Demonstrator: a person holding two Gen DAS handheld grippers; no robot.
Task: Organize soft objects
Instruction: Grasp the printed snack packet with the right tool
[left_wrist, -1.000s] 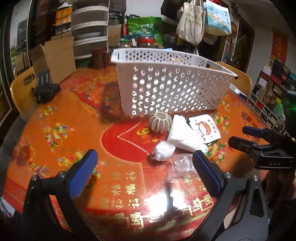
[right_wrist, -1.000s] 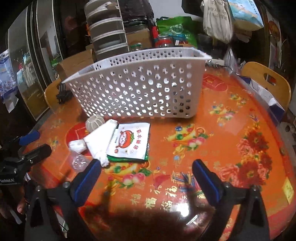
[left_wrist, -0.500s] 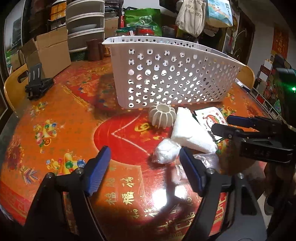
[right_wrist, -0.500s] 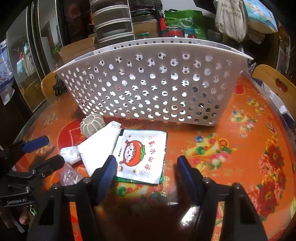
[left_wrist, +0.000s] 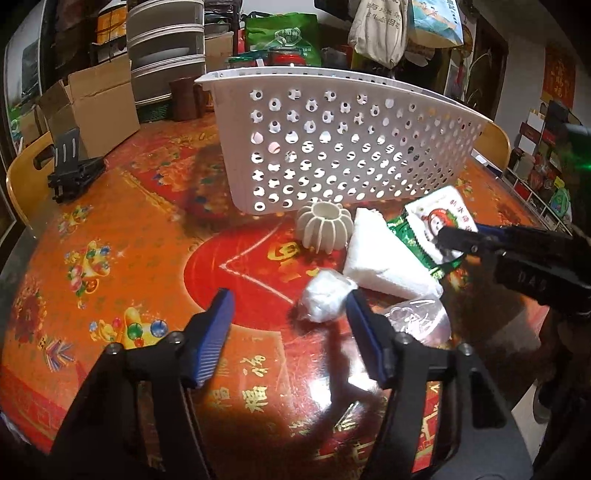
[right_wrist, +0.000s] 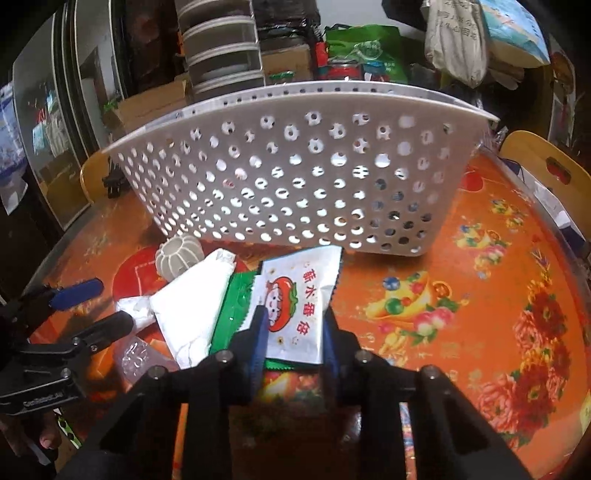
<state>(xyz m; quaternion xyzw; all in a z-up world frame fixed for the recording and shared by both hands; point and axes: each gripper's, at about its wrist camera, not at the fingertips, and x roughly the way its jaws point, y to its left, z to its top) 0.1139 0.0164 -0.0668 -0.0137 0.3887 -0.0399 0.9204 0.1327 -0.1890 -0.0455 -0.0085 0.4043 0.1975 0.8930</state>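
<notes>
A white perforated basket (left_wrist: 343, 147) (right_wrist: 303, 177) stands at the table's middle. In front of it lie a ribbed cream holder (left_wrist: 324, 229) (right_wrist: 179, 256), a white folded tissue pack (left_wrist: 384, 254) (right_wrist: 192, 306), a small white wrapped wad (left_wrist: 325, 295) and a clear plastic bag (left_wrist: 421, 317). My right gripper (right_wrist: 293, 325) is shut on the white-and-green snack packet (right_wrist: 301, 295) (left_wrist: 439, 221), whose near end bends up between the pads. My left gripper (left_wrist: 288, 314) is open, its right pad beside the wrapped wad.
The round table has a glossy red-orange cloth (left_wrist: 122, 236). A black stand (left_wrist: 72, 166) sits at the far left edge. Cardboard boxes (left_wrist: 92, 107), stacked drawers and bags crowd the back. Wooden chairs (right_wrist: 550, 173) ring the table.
My right gripper moved forward and closed on the snack packet, lifting its near end. My left gripper moved forward toward the wrapped wad and narrowed.
</notes>
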